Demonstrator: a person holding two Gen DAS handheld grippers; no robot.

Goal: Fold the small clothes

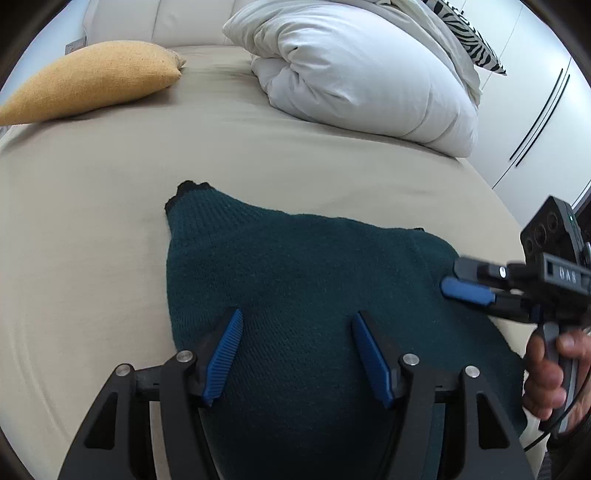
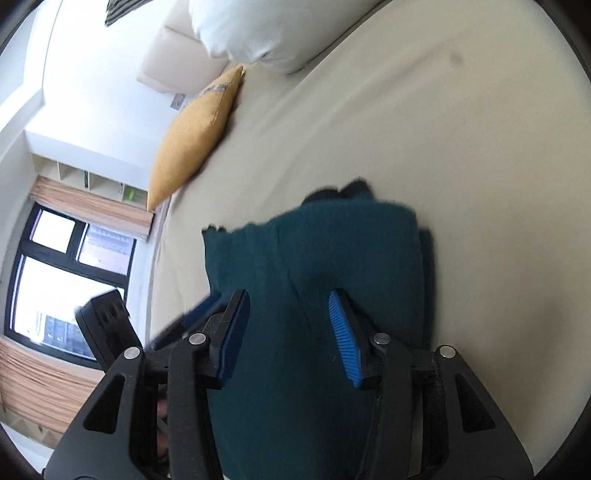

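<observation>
A dark teal knitted garment [image 1: 295, 280] lies folded on the beige bed sheet [image 1: 92, 240]. My left gripper [image 1: 297, 317] is open above its near part, holding nothing. My right gripper [image 1: 448, 277] comes in from the right over the garment's right edge, held by a hand [image 1: 546, 373]. In the right wrist view the right gripper [image 2: 288, 299] is open above the garment [image 2: 314, 295], which shows a folded layer on top. The left gripper [image 2: 195, 314] shows partly at the left there.
A mustard cushion [image 1: 88, 79] lies at the back left of the bed. A white rolled duvet [image 1: 362, 70] sits at the back right, with a zebra-print pillow [image 1: 469, 33] behind it. A window [image 2: 62, 280] shows at the left of the right wrist view.
</observation>
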